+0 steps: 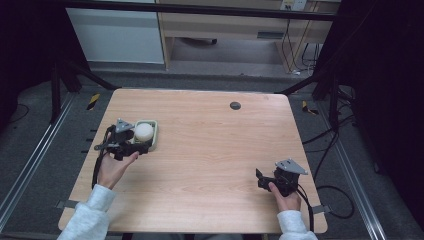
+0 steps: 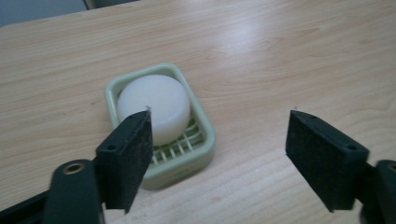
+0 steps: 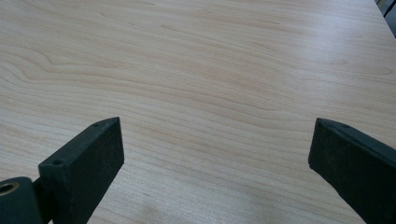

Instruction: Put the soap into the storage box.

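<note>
Left gripper [image 2: 219, 126]: its jaws are standing wide apart and gripping nothing; in the left gripper view one jaw is overlapping the near rim of the soap dish, the other is hanging over bare wood beside it.
Right gripper [image 3: 215, 140]: its jaws are likewise standing wide apart with nothing between them, pointing across bare wood.
Soap [image 2: 154, 107]: a round white bar is lying in the dish, on its slatted floor, towards the far end.
Soap dish [image 2: 205, 140]: a pale green, round-cornered dish is sitting flat on the table near its left edge, about midway along that edge.
Hands: the left hand [image 1: 114, 169] is holding its gripper just beside the dish; the right hand [image 1: 286, 196] is resting its gripper near the table's near right corner, well apart from the dish.
Table [image 1: 210, 150]: light wood, carrying nothing else but a small dark round inset near the far edge.
Step in hand: judged as the approach to the soap or its dish, with no grasp made yet.
Next move: the left gripper would need to be shifting sideways until the jaws are straddling the target, then lowering and closing.
</note>
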Demonstrator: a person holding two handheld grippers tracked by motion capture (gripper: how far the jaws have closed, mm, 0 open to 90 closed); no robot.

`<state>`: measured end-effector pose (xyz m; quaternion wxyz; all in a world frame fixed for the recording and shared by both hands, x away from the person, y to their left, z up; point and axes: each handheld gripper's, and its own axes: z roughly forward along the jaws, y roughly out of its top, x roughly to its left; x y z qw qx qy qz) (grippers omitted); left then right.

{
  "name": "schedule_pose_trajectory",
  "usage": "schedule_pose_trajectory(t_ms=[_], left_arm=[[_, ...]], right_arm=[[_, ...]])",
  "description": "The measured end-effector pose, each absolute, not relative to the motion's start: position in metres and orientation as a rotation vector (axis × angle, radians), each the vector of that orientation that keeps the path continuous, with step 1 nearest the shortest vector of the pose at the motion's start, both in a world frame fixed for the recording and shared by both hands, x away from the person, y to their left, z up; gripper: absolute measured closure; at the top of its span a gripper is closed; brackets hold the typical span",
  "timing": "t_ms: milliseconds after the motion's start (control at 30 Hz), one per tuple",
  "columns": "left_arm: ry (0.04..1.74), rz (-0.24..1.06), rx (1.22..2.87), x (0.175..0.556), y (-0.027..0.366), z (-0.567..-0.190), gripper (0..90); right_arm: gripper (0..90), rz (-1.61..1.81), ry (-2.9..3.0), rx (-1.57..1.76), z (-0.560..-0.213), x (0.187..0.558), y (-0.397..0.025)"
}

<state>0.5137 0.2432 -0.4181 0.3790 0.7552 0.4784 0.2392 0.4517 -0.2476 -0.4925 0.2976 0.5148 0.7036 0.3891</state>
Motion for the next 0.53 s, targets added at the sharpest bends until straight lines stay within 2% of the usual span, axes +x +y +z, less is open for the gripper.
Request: schedule_pose_trajectory(t_ms=[267, 533], left_arm=[[1.238, 0.647, 1.916, 0.483, 0.256, -0.450, 14.6], [1.292, 0.609, 1.924, 0.464, 0.276, -0.469, 14.3]], right_arm=[[3.8, 1.029, 1.871, 1.371, -0.493, 0.451, -0.248], [3.7, 1.032, 1.875, 1.372, -0.493, 0.448, -0.248]])
